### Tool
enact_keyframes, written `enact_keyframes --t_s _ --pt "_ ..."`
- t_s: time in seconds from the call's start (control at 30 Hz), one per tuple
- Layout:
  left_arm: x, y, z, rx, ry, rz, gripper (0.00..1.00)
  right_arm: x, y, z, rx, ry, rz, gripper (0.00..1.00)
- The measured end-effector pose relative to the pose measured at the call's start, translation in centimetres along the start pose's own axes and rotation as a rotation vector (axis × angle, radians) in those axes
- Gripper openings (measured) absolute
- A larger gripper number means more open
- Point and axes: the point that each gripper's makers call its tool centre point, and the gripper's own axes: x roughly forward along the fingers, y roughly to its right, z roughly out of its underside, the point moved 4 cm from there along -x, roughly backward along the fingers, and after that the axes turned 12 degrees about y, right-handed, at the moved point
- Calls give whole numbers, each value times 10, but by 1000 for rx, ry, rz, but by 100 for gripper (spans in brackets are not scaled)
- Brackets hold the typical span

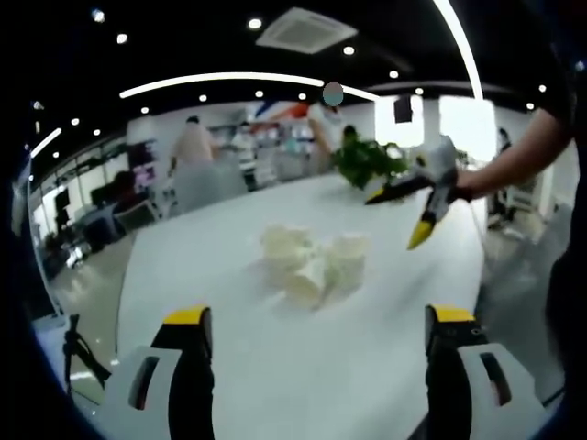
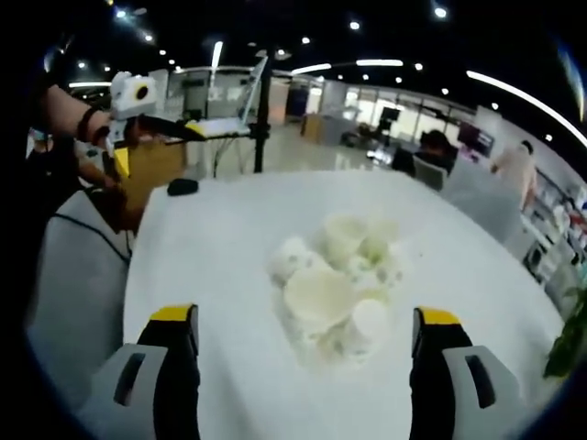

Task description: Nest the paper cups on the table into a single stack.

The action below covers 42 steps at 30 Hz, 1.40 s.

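A cluster of several white paper cups (image 1: 316, 261) lies loose on the white table (image 1: 211, 275), some upright and some tipped on their sides. My left gripper (image 1: 318, 315) is open just short of the cluster, with nothing between its jaws. My right gripper (image 1: 401, 215) hangs open in the air beyond the cups, held by a person's hand. In the right gripper view the paper cups (image 2: 339, 284) sit close ahead of my open right gripper (image 2: 304, 316). The left gripper (image 2: 158, 145) is raised at the far side of the table (image 2: 211, 247).
A green plant (image 1: 367, 160) stands on the table's far end and also shows as a green plant (image 2: 569, 348) at the edge. A small black object (image 2: 182, 187) lies near the table's rim. People and office furniture are in the background.
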Motion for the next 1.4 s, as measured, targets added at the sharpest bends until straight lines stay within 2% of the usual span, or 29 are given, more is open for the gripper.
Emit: enact_keyframes --t_s 0.2,0.37,0.77,1.03,1.2,1.4 --pt "-1 3 -3 -8 11 -19 96 8 5 0 -28 -5 -27 91" --pt "-3 7 -2 -8 4 -22 96 16 10 -2 -38 -5 -38 91" --pt "-3 7 2 -19 -9 -43 95 33 16 -2 -62 -28 -86 82" --pt "-4 9 -1 -27 -2 -42 95 45 19 -4 -60 -36 -108 79" --pt "-2 10 0 -29 -9 -39 95 52 19 -1 -62 -53 -131 74" --pt "-3 10 3 -32 -17 -39 95 58 19 4 -47 -77 -137 74"
